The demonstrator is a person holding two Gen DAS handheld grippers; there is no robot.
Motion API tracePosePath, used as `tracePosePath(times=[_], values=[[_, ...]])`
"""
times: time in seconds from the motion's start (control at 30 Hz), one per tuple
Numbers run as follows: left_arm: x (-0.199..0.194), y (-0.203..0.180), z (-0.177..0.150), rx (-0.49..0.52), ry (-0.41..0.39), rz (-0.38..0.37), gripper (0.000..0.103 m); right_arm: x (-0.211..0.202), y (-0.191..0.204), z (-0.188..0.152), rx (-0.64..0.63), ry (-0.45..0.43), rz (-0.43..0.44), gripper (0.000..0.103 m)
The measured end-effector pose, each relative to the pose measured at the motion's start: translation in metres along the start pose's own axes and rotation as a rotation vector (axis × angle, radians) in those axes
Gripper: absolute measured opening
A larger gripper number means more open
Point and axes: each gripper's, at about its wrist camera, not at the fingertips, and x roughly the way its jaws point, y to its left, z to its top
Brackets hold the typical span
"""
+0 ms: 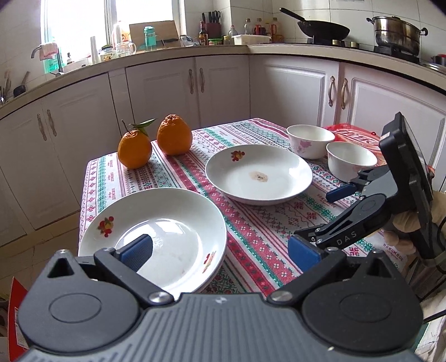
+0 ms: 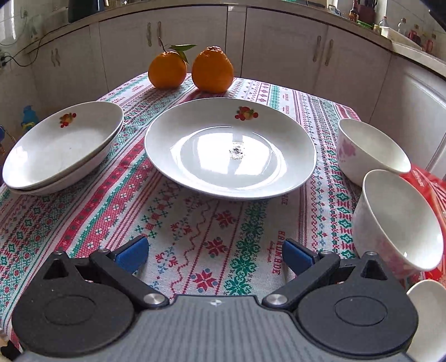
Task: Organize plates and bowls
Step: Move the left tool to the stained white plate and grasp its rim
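I hold both sets of jaws wide apart, empty. Left gripper (image 1: 220, 250) hovers over the stacked plates (image 1: 167, 222) at the surface's near left corner. Right gripper (image 2: 214, 253) faces the single plate (image 2: 231, 147) mid-surface. Two bowls (image 2: 373, 150) stand at right, two oranges (image 2: 189, 69) behind.

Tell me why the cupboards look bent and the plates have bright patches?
Left wrist view: the fisheye lens bows the cupboards; the window is blown out white, and its light glares off the stacked plates. Right wrist view: window reflections shine on the single plate; the nearest bowl at the edge looks stretched. Both tools, left and right, stand open.
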Motion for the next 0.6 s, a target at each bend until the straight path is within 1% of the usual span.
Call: tracePosePath(times=[0.2, 0.27, 0.6], values=[[0.019, 0.004, 0.017, -0.017, 0.022, -0.046, 0.102, 0.003, -0.002, 0.0, -0.014, -0.027, 0.013, 0.103], [0.026, 0.006, 0.024, -0.013, 0.027, -0.045, 0.102, 0.004, -0.003, 0.002, -0.007, -0.021, 0.01, 0.103], [0.061, 0.008, 0.067, 0.077, 0.04, -0.103, 0.102, 0.016, -0.01, 0.014, -0.003, -0.027, 0.004, 0.103]])
